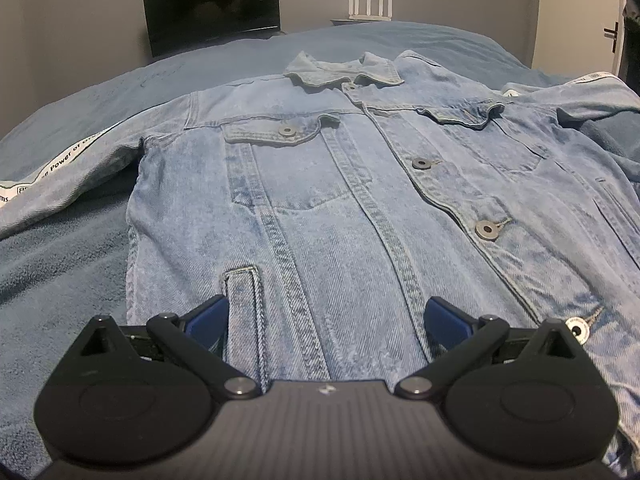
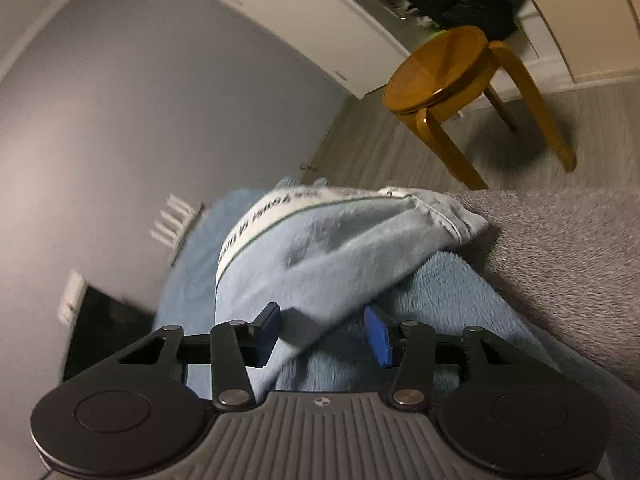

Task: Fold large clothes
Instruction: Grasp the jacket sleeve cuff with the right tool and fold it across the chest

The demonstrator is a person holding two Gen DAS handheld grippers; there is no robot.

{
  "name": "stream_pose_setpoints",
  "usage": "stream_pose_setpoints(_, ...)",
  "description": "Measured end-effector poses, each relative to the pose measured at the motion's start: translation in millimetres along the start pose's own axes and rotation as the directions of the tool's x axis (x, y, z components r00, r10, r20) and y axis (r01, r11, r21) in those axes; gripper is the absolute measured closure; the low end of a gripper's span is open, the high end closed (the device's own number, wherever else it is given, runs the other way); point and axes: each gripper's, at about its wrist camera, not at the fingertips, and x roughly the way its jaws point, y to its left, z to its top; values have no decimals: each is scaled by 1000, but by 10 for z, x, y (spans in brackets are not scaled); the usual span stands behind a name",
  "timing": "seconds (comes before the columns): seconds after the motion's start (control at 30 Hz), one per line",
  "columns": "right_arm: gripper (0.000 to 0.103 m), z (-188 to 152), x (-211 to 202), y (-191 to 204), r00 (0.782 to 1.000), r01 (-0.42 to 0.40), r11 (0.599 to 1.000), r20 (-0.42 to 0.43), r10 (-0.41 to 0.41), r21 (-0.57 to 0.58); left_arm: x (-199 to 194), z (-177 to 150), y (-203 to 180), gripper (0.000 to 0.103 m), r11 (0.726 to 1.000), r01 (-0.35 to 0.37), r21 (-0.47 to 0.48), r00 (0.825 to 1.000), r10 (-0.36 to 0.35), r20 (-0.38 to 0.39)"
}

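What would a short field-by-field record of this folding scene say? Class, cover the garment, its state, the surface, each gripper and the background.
garment: denim jacket
state: lying front up, buttoned, collar at the far end, sleeves spread out
surface: blue blanket
left gripper: open, above the hem, holding nothing
right gripper: open, at the right sleeve; contact unclear
background: monitor, wooden stool
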Motion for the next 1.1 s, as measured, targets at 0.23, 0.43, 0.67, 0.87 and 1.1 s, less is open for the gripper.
stream_pose_setpoints(0.23,50,106,267,-459,997,-74,956,38,66,286,18,1,-7,0,1000,-3,-4,1000,3,-2)
stream_pose_setpoints(0.43,57,46,387,-658,996,-86,908,31,81,409,23,0,-14,0,1000,-4,-5,1000,4,-1)
stream_pose_setpoints(0.67,95,278,156,99,985,-12,998,173,2,62,30,3,-15,0,1000,-4,-4,1000,4,0)
stream_pose_setpoints(0.87,96,-14,-174,1407,948,25,875,289,133,-483,27,2,-8,0,1000,-7,2,1000,7,0)
stream_pose_setpoints(1.1,96,-1279,-157,2711,933,-86,500,107,345,-862,21,-29,9,0,1000,1,-1,1000,-1,11)
